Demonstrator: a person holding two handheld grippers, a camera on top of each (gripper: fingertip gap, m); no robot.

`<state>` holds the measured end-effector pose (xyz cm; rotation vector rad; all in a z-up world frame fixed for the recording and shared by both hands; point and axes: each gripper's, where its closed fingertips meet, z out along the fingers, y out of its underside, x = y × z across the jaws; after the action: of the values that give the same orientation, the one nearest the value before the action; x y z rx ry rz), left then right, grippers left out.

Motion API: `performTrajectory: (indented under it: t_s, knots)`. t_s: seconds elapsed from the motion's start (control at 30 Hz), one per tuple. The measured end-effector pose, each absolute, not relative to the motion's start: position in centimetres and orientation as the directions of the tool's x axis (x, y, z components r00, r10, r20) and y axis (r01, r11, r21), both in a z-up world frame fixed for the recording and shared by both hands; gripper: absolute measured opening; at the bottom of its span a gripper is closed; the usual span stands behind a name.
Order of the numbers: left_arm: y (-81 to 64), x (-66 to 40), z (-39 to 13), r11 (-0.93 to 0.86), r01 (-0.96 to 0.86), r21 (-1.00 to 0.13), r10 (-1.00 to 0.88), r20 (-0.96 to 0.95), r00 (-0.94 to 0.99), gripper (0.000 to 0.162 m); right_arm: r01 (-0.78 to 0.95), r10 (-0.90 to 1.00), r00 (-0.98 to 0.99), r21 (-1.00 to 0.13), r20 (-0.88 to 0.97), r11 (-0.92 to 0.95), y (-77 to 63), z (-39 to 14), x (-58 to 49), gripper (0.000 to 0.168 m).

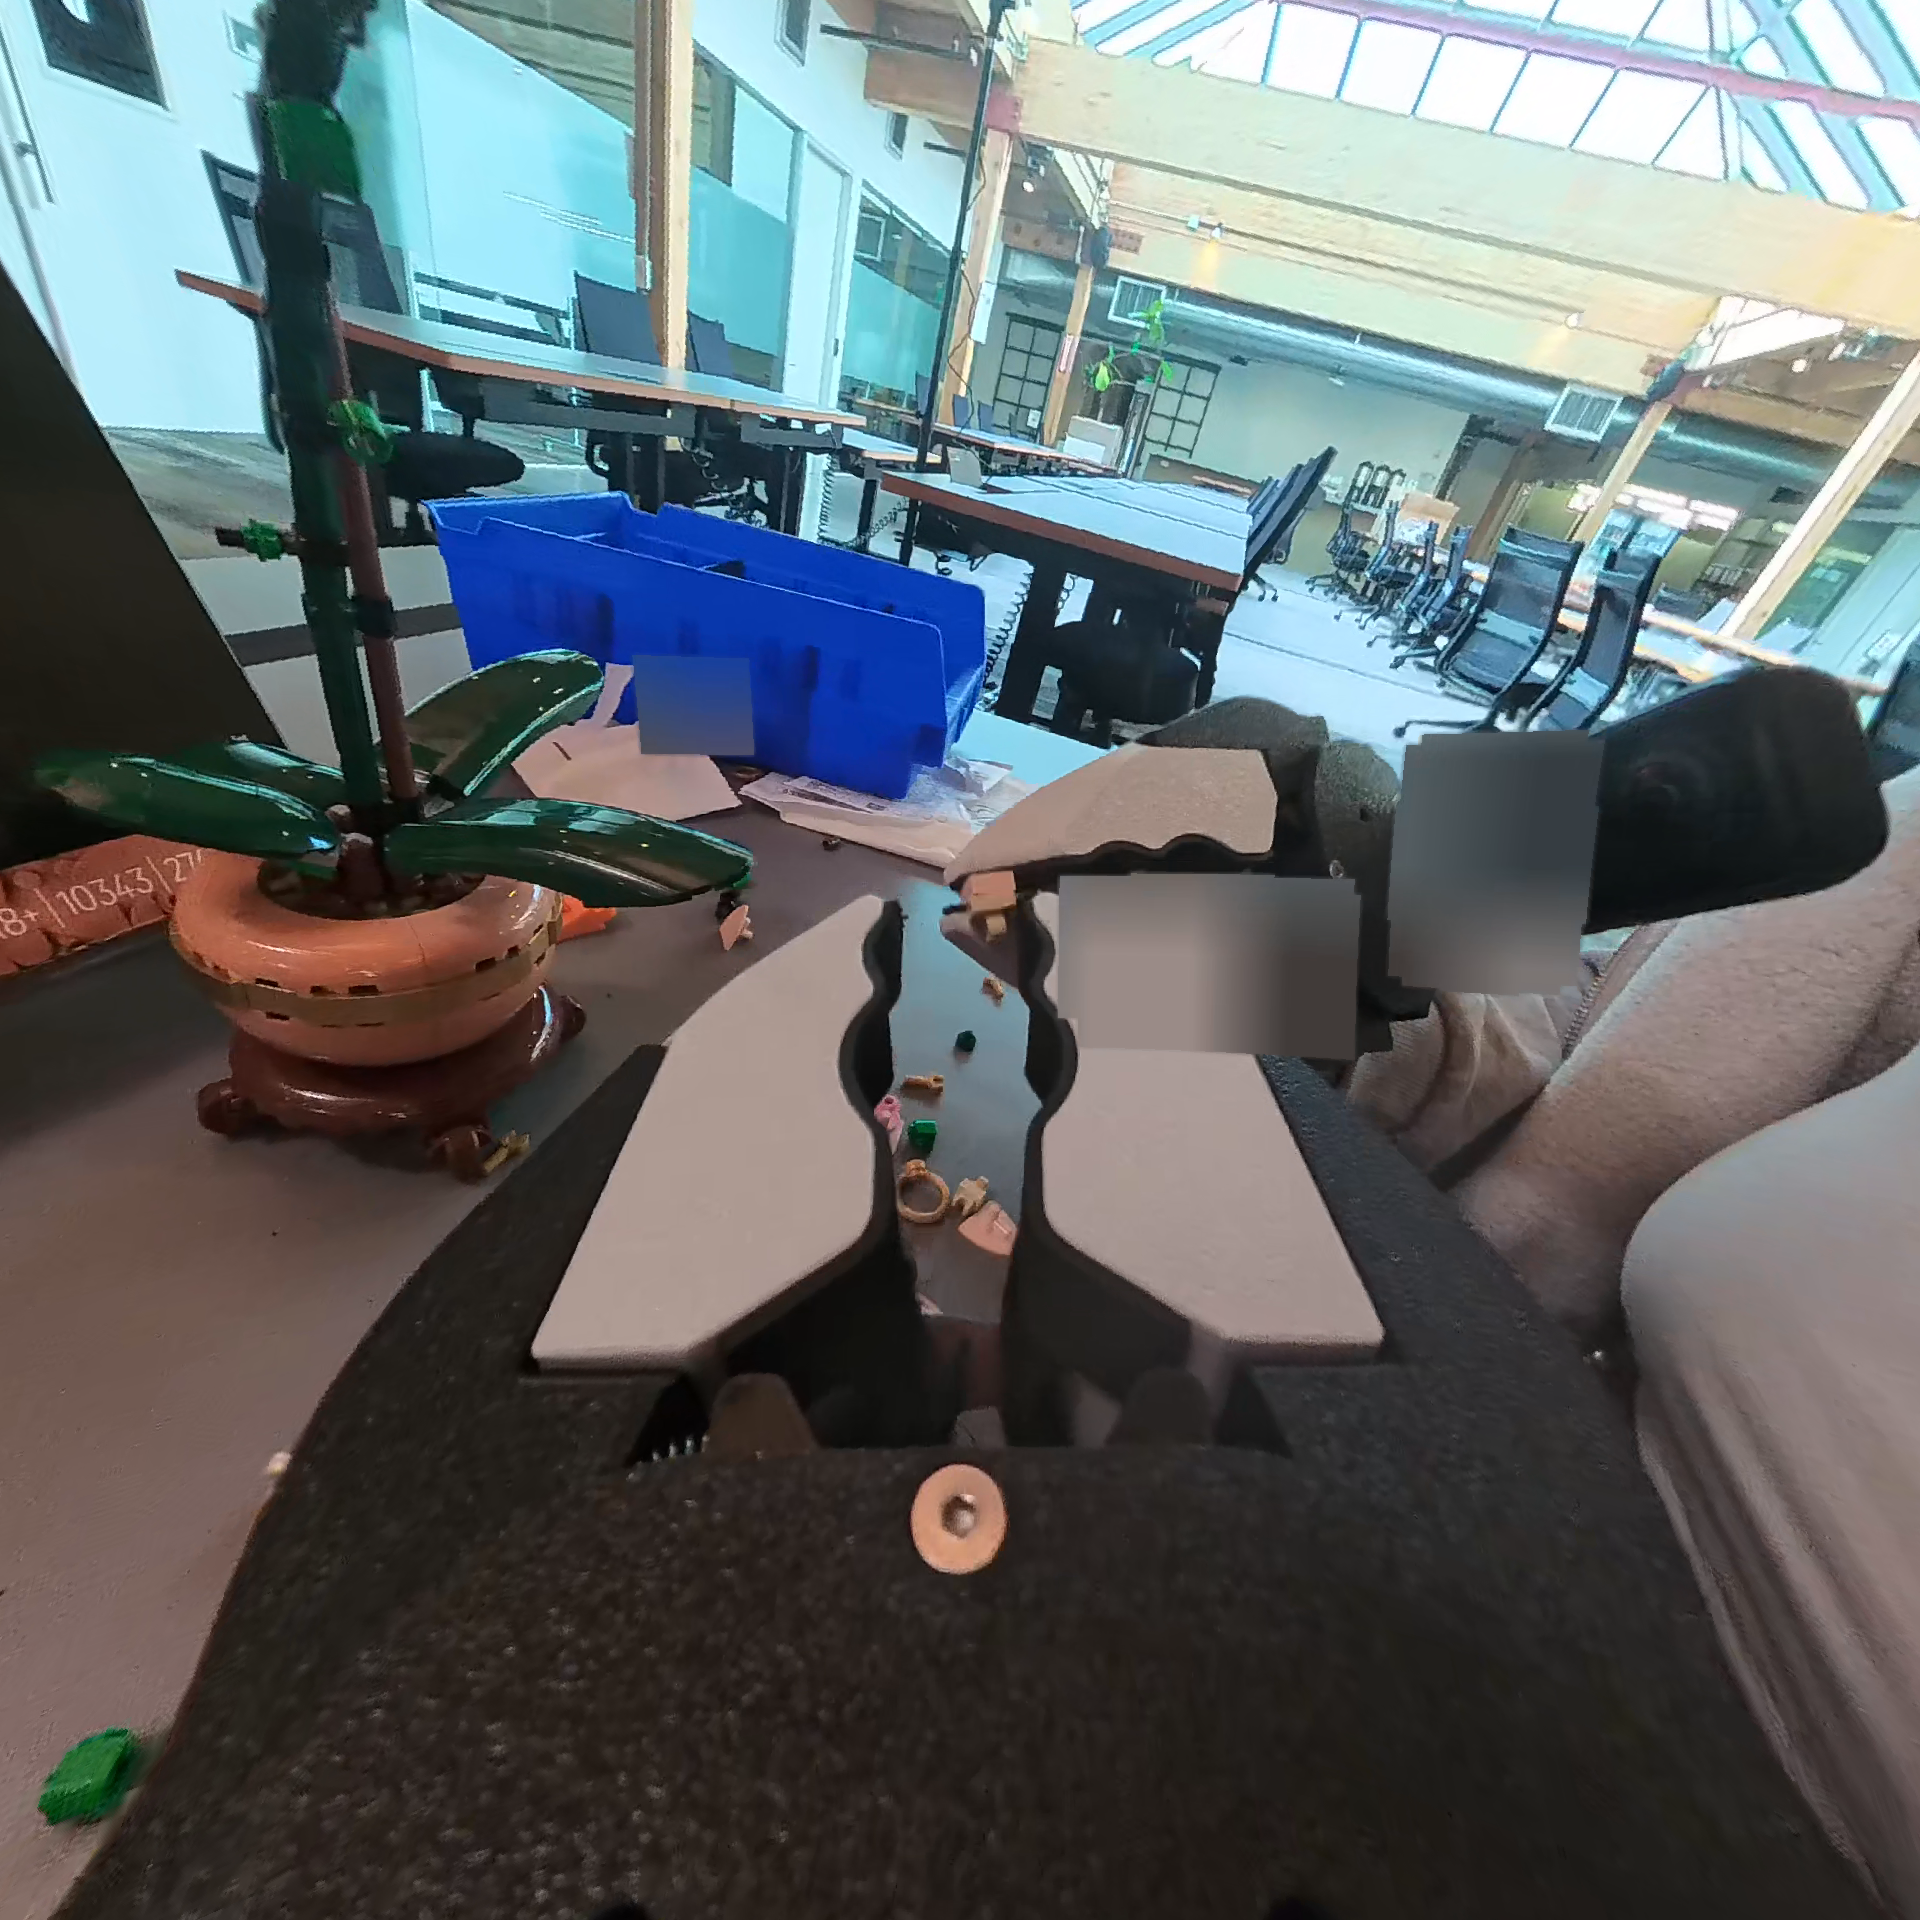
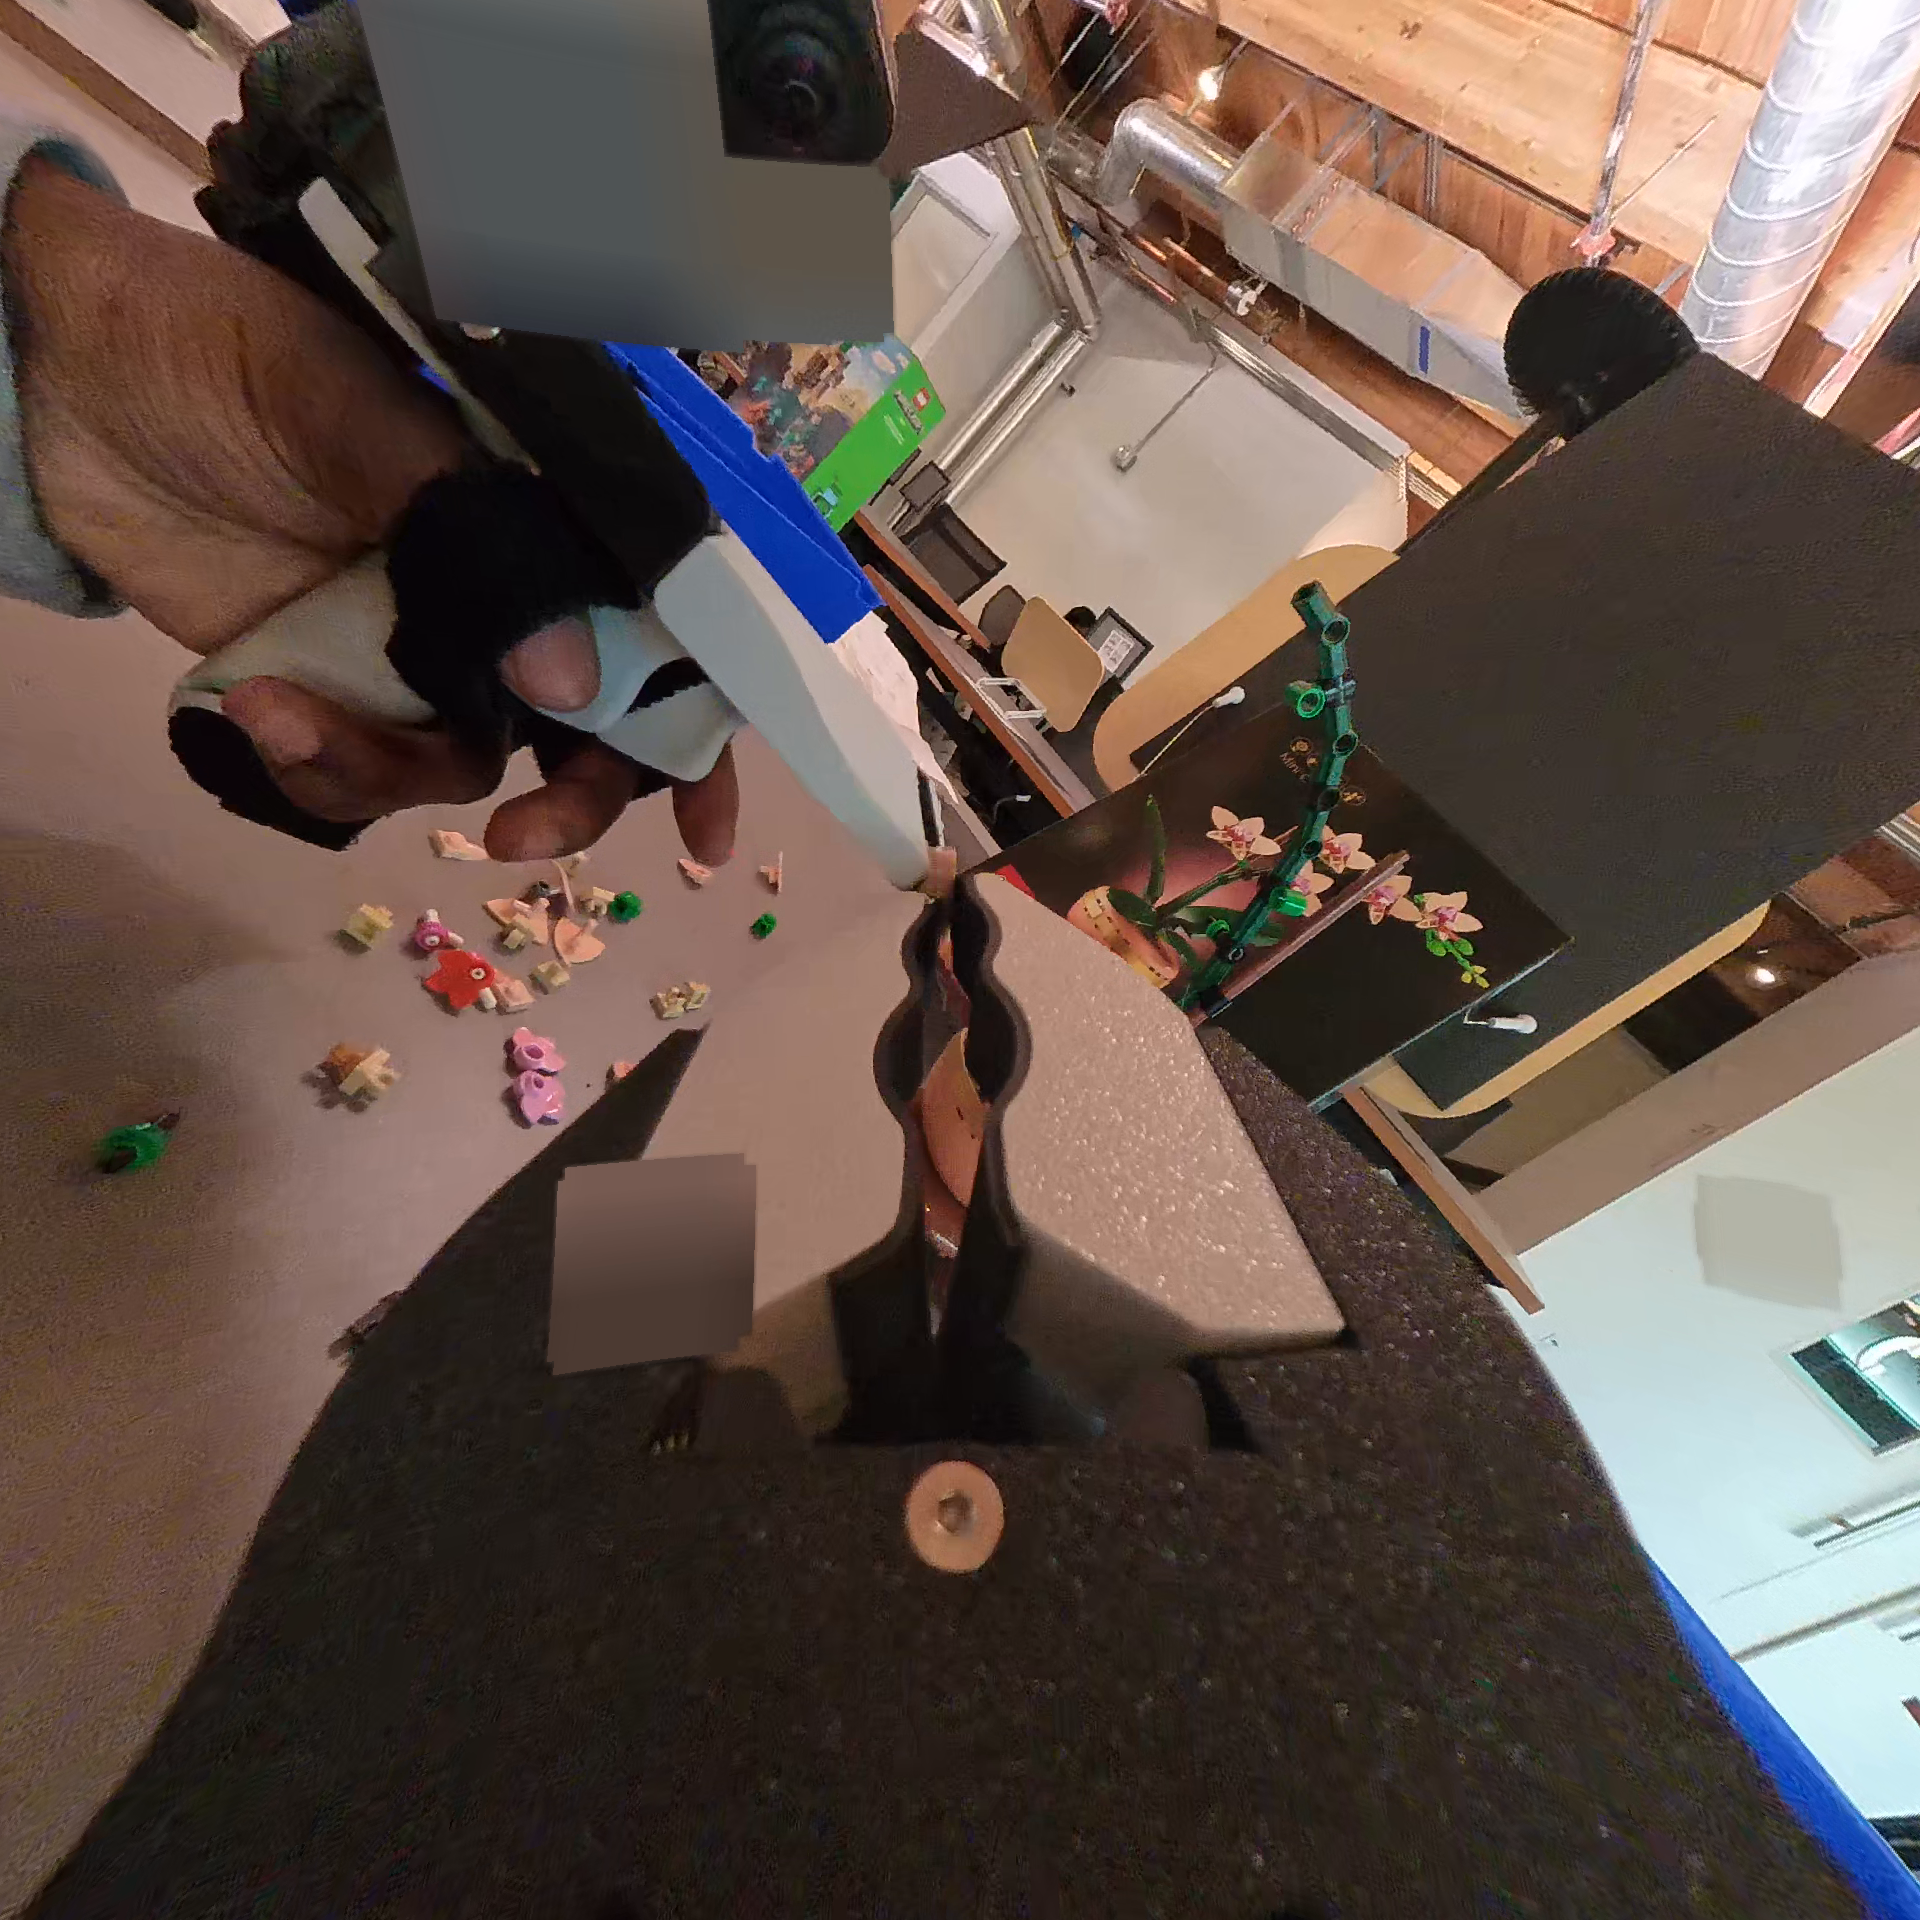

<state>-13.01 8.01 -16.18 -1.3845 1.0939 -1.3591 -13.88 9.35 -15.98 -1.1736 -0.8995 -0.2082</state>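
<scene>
My right gripper (image 2: 940, 909) is shut on a small tan brick piece (image 1: 987, 891) at its tips. It also shows from the side in the left wrist view (image 1: 964, 906). My left gripper (image 1: 956, 925) is open, and its fingertips stand on either side of that piece. In the right wrist view one pale left finger (image 2: 800, 707) reaches down to the piece (image 2: 941, 868). A brick-built orchid plant in a pink pot (image 1: 364, 966) stands at the left, its green stem (image 2: 1311, 769) bare of flowers. Small loose pieces (image 2: 499, 966) lie scattered on the grey table (image 1: 260, 1299).
A blue bin (image 1: 727, 644) stands behind on loose paper sheets (image 1: 883, 816). A box with an orchid picture (image 2: 1299, 935) leans by a black panel (image 2: 1662, 644). A green piece (image 1: 88, 1766) lies near the table's front. A person's hand (image 2: 208, 436) holds the left gripper. The grippers are tip to tip, or close to it.
</scene>
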Motion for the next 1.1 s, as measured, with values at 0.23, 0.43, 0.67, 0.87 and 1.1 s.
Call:
performTrajectory:
  t_s: [0.23,0.43,0.67,0.87,1.1]
  knots:
    - [7.9,-13.0,-16.6,-0.141,-0.053,-0.989,-0.99,0.14,0.033,0.014,0.576,0.312,0.643,-0.71,0.699,0.405,9.5,-16.3,-13.8,0.002]
    - [8.2,-13.0,-17.0,-0.171,-0.054,-0.984,-0.985,0.17,0.028,0.017,0.598,0.304,0.627,-0.694,0.717,0.401,9.9,-16.8,-13.8,0.002]
    - [8.0,-12.9,-16.9,-0.174,-0.037,-0.984,-0.985,0.174,0.0,0.007,0.605,0.298,0.622,-0.686,0.724,0.403,9.8,-17.0,-13.9,0.002]
    - [7.8,-13.0,-17.1,-0.182,-0.055,-0.982,-0.983,0.183,-0.014,0.006,0.626,0.299,0.584,-0.653,0.755,0.427,9.6,-17.2,-13.9,0.002]
    - [7.3,-13.0,-17.8,-0.256,-0.115,-0.96,-0.963,0.264,-0.058,0.007,0.614,0.41,0.523,-0.664,0.747,0.427,9.0,-17.8,-14.0,0.002]
